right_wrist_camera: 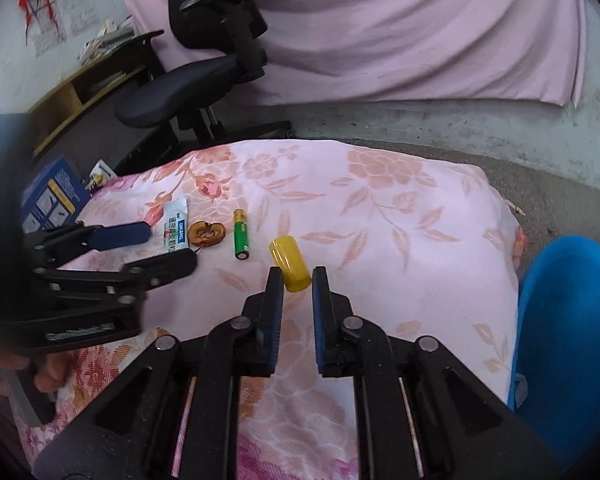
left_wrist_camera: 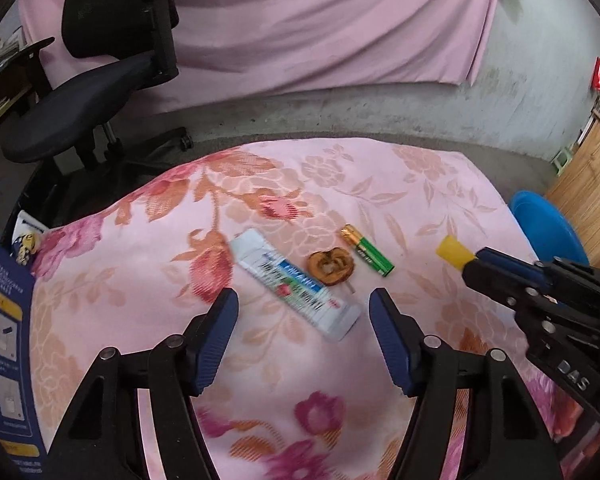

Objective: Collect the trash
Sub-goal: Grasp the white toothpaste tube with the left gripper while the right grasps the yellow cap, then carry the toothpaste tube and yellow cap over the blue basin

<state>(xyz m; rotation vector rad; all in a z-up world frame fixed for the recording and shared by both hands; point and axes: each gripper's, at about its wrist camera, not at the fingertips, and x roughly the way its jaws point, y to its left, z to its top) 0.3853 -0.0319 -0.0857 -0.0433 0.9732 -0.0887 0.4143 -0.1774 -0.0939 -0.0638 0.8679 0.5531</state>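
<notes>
Right wrist, yellow cap between fingers (near end only)

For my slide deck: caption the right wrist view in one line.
Right gripper, fingers closing around a yellow cylinder on the floral cloth, beside a green battery.

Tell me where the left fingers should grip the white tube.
Grip the white tube across its narrow width at mid-body, coming from above. It lies flat and diagonal on the floral cloth, so turn the open left gripper to straddle it. Stay clear of the brown scrap at its edge.
</notes>
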